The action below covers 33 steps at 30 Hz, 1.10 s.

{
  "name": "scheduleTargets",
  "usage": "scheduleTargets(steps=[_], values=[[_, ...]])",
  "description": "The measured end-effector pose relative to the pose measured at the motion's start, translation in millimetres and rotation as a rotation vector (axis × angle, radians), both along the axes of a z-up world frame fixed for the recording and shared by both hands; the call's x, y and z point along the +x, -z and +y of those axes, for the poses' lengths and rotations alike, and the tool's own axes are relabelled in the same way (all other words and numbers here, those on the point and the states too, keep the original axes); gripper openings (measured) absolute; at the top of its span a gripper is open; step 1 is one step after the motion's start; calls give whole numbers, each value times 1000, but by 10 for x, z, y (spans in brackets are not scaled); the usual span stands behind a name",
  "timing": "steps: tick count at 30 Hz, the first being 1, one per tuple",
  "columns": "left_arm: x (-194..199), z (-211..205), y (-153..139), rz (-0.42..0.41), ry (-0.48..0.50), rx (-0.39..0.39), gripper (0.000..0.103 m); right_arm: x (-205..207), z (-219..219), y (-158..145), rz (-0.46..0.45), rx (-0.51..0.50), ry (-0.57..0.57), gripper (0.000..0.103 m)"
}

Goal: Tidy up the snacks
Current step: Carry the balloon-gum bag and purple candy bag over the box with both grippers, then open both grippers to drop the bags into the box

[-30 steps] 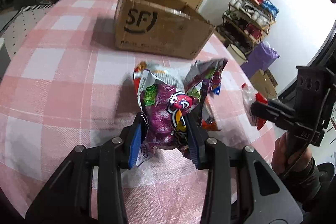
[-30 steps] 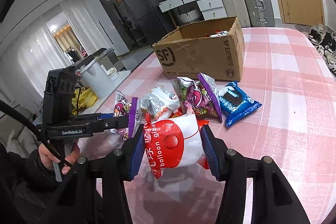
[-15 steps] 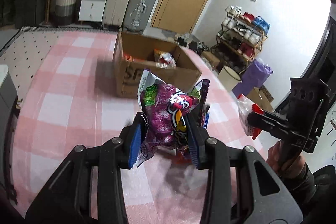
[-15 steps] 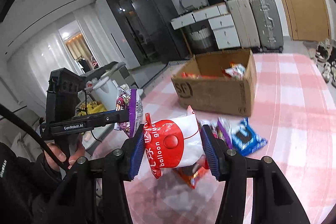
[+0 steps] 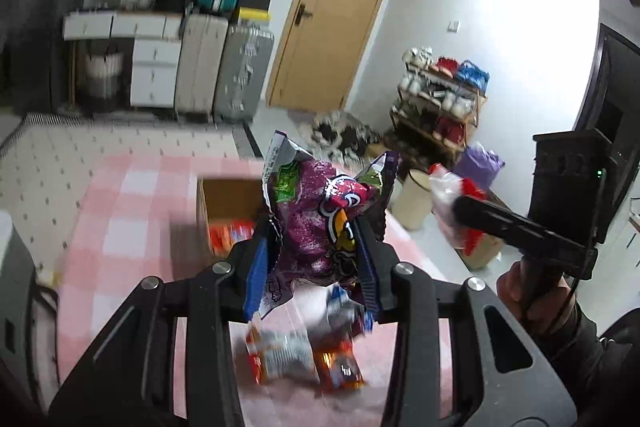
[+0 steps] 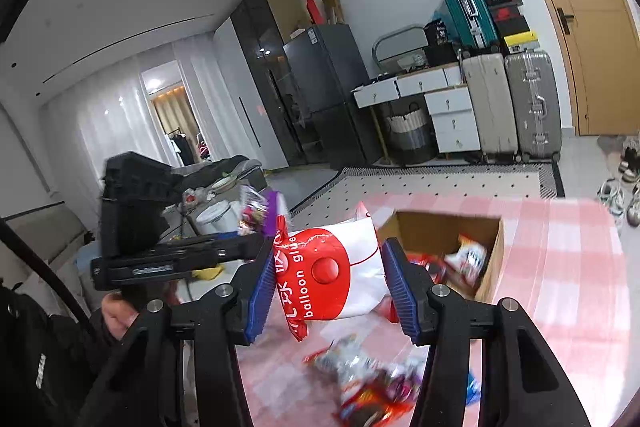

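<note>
My left gripper [image 5: 312, 267] is shut on a purple snack bag [image 5: 320, 223] and holds it high above the table. My right gripper [image 6: 332, 287] is shut on a red and white "balloon glue" bag [image 6: 332, 275], also raised. The open cardboard box [image 6: 490, 259] stands beyond both, with several packets inside [image 6: 468, 259]; it also shows in the left wrist view [image 5: 224, 199]. Loose snack packets [image 5: 300, 351] lie on the pink checked tablecloth [image 5: 120, 211] below the grippers, and show blurred in the right wrist view [image 6: 368, 383]. The right gripper appears at the right of the left wrist view [image 5: 456, 211].
Suitcases [image 5: 224, 67] and white drawers [image 5: 152, 75] stand against the far wall beside a wooden door [image 5: 332, 23]. A shoe rack [image 5: 440, 99] stands at the right. A dark fridge [image 6: 320, 95] is at the far left.
Both grippers have risen well above the table with their bags still held, and the views now look down into the box. The loose packets stay on the cloth.
</note>
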<state>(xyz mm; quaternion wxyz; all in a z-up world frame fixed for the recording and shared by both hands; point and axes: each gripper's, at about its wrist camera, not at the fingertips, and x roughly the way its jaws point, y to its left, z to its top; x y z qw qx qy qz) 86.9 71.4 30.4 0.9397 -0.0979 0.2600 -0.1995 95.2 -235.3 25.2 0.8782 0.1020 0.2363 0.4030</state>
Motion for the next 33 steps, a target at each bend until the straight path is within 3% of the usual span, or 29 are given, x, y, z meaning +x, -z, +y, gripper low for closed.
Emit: scheduleTargets(steps=[8, 16, 24, 33], values=[[508, -13, -356, 18, -21, -10, 36, 574, 77, -284, -6, -27, 61, 54], [1327, -125, -301, 97, -42, -11, 36, 1151, 273, -341, 8, -70, 62, 54], [2032, -155, 160, 200, -52, 3, 37, 1768, 409, 41, 100, -84, 69, 54], [2462, -166, 720, 281, -47, 23, 37, 2214, 530, 500, 176, -133, 85, 54]])
